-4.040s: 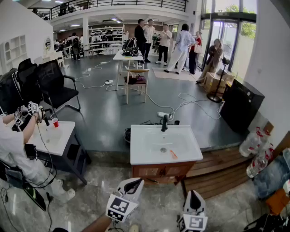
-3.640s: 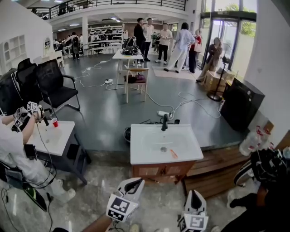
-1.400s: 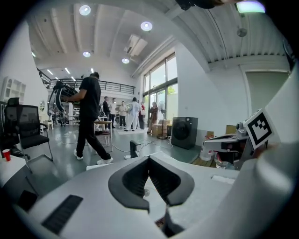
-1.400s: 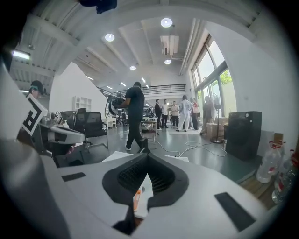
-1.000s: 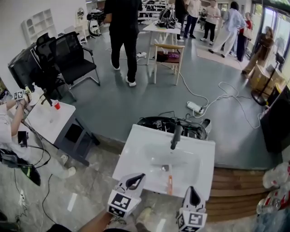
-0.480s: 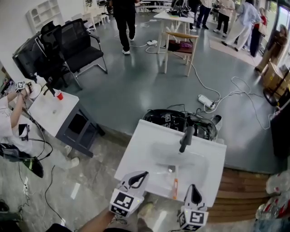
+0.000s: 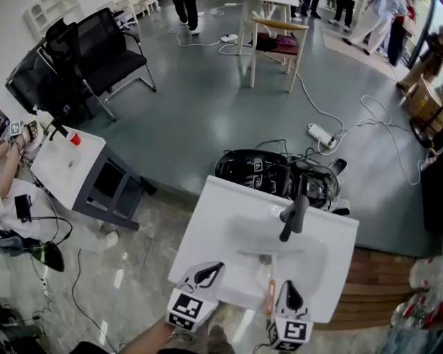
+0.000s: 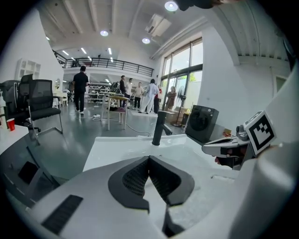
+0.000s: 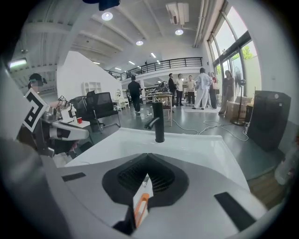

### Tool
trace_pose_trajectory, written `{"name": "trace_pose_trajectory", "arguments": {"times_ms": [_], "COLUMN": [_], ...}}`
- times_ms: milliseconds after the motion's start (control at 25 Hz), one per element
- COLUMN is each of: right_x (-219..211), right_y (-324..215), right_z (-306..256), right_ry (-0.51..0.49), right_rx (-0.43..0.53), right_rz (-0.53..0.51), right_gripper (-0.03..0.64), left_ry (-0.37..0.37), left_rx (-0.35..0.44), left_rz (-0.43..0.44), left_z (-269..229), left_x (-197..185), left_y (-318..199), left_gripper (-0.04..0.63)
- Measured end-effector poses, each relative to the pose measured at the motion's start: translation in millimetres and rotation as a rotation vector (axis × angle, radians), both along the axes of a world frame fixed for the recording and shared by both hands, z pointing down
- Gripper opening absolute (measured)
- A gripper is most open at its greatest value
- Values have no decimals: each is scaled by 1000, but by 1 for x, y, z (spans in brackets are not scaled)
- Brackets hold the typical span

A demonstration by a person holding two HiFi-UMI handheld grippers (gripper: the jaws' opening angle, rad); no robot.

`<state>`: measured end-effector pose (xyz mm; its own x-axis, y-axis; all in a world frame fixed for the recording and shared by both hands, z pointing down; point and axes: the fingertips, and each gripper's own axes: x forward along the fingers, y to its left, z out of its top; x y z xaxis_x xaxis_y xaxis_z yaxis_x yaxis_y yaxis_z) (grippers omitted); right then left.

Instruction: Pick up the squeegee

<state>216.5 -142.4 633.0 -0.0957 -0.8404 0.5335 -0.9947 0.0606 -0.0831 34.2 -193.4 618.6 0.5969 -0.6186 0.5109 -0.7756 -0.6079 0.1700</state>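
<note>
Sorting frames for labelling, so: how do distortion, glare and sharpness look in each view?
Head view: evenly lit, fairly sharp, straight lines bowing near the borders; the white sink is bright, not blown out. Left gripper view: heavy fisheye, dark corners, ceiling lamps flaring. Right gripper view: same fisheye; the squeegee is small but legible.

Head view overlooks the sink [image 7: 211, 211]; both gripper views face its faucet [image 9: 159, 122].
</note>
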Motion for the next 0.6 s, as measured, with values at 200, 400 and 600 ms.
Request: {"name": "trace_pose_trajectory", "arguments": {"times_ms": [200,400,600], "right_x": [-3,-2,-2], "right_y": [-9,-17,-23], "right_z": [37,69,93], "right_ry": [-3,-2,-12], "right_rx": [-70,-138,-218], "right_rz": [-1,-8,-6], "right_gripper": [-2,-2,27], "left_ry": [-10,-10,-5], "left_rx": [-49,-90,-97], "left_rz": [13,17,14], "left_z": [31,56,65], "left_x": [-1,1,-1], "left_y": [-11,-17,-23], "left_gripper": [2,2,2]}}
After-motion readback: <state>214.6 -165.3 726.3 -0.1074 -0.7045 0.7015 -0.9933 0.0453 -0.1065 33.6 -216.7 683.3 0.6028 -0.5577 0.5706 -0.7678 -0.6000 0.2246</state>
